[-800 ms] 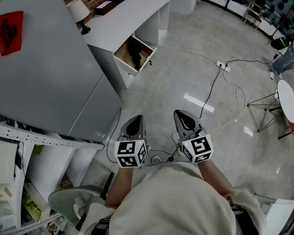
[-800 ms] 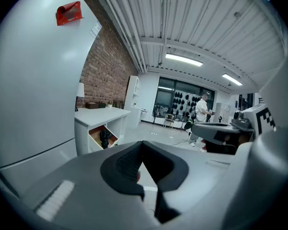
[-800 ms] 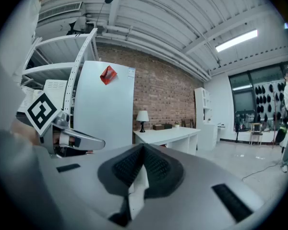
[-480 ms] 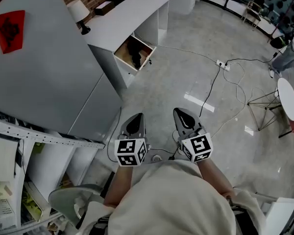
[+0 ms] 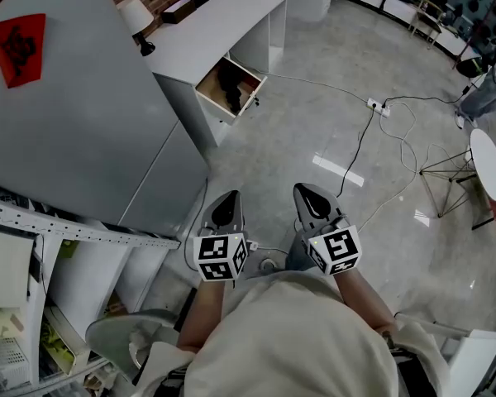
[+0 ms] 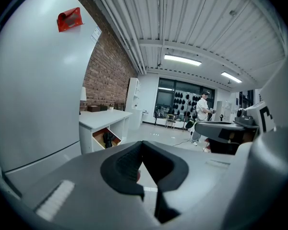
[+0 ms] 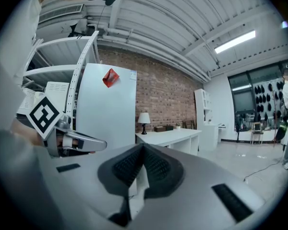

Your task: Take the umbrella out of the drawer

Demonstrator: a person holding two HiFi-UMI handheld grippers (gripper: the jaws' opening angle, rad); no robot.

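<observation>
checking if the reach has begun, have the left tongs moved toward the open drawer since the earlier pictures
No. The left tongs keep the same gap to the lower corner of the refrigerator, far from the open drawer.

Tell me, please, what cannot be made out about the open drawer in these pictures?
- Dark thing in the drawer: too small in the head view and the left gripper view to name as the umbrella.
- Drawer's rear: hidden under the desk top, head view.
- Right gripper view: the body of the right gripper covers the drawer.
</observation>
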